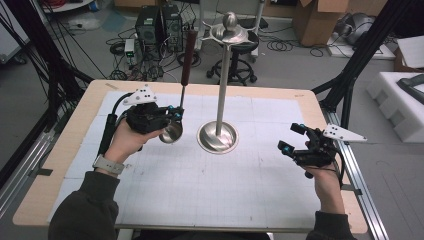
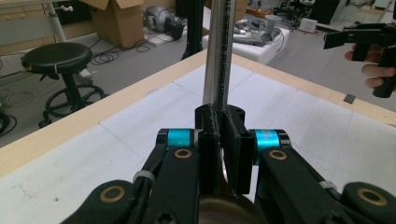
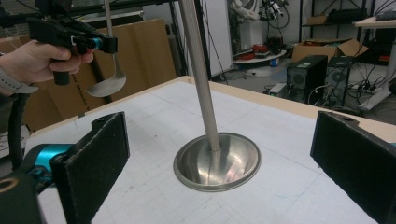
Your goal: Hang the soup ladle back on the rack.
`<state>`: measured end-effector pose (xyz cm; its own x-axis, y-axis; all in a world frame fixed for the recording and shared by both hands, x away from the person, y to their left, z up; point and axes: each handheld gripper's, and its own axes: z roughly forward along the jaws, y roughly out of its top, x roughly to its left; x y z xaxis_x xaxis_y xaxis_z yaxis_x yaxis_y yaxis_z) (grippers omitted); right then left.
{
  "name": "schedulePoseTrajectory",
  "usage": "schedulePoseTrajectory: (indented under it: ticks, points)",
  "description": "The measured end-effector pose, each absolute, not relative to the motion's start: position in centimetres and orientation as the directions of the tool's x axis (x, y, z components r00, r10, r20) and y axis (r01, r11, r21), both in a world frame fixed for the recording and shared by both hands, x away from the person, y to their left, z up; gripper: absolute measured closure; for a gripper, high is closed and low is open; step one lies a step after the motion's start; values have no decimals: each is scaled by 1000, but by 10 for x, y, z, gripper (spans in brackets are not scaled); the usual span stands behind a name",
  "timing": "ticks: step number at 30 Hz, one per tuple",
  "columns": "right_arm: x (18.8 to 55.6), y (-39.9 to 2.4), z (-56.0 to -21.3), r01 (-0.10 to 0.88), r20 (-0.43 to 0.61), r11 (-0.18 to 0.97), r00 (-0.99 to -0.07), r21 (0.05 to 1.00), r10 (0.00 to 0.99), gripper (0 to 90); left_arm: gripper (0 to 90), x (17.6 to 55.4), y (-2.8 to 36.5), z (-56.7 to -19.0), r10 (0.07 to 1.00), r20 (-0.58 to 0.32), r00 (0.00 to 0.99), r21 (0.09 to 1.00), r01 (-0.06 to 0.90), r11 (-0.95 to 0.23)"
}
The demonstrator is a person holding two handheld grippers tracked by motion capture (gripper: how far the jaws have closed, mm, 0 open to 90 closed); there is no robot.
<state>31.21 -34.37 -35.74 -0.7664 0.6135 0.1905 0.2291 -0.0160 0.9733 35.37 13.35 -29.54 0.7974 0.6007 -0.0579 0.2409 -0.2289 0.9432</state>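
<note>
A steel ladle (image 1: 171, 133) with a dark red handle stands upright, its bowl low and its handle high. My left gripper (image 1: 176, 114) is shut on its thin shaft just above the bowl (image 2: 224, 210), left of the stand. The steel stand (image 1: 217, 136) has a round dish base, a tall pole and a hooked top with a ball. In the right gripper view the ladle (image 3: 107, 84) hangs from the left gripper (image 3: 100, 44), clear of the mat. My right gripper (image 1: 290, 138) stands open to the right of the stand, its jaws (image 3: 224, 158) framing the stand's base (image 3: 243, 163) with nothing between them.
A white gridded mat (image 1: 200, 190) covers the wooden table (image 1: 65, 150). Behind the table's far edge are a black stool (image 1: 240, 65), computer towers (image 1: 160, 25) and cardboard boxes (image 1: 320, 20). White foam blocks (image 1: 400, 100) lie on the floor at the right.
</note>
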Motion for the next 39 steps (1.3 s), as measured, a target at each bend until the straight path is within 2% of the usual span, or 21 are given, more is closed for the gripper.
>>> schedulePoseTrajectory:
  ticks: [14,39]
  points:
    - [313,-343,-358,231,190,-13,-765,973,615,31,844,361,123,-294,608,-28,794,937,233,-261]
    - [313,-344,-357,228,192,-19,-769,974,610,31,843,376,97,-295,600,-33,799,916,264,-302]
